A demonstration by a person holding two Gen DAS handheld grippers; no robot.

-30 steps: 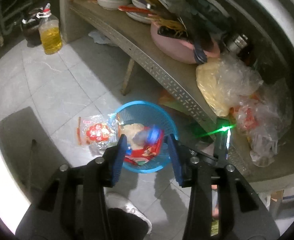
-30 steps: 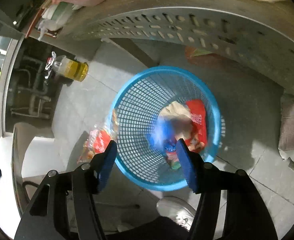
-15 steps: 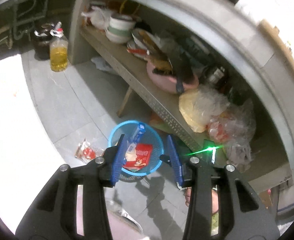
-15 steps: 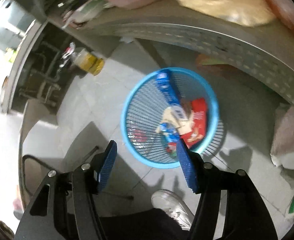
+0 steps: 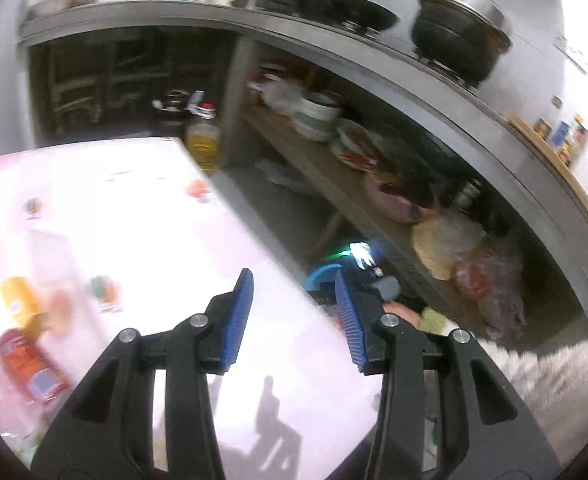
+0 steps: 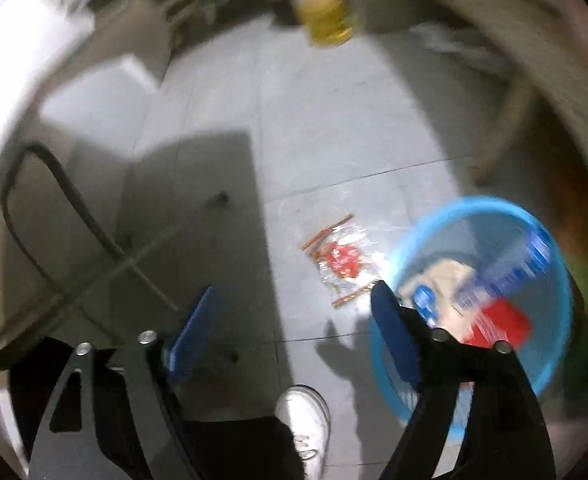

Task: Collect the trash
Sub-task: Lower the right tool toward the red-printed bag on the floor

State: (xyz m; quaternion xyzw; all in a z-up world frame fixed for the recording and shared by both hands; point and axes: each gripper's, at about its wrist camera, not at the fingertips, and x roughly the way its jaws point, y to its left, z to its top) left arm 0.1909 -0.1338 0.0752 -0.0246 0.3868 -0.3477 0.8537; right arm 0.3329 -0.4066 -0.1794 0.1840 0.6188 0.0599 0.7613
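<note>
Far ahead of the gripper a black pot (image 5: pixel 460 36) stands on the steel bench (image 5: pixel 394 76). Under it, a shelf (image 5: pixel 334 184) carries white bowls (image 5: pixel 316 118) and a pink basin (image 5: pixel 402 204). A bottle of yellow oil (image 6: pixel 326 16) stands on the tiled floor (image 6: pixel 314 128).

Blue trash basket on the floor, one wrapper beside it

The round blue mesh basket (image 6: pixel 542 240) stands upright on the grey tiled floor, holding a red packet (image 6: pixel 506 326), a pale crumpled wrapper (image 6: pixel 442 276) and a blue packet (image 6: pixel 522 264) leaning on its wall. A clear wrapper with a red print (image 6: pixel 344 258) lies flat on the tiles just beside its rim.
</note>
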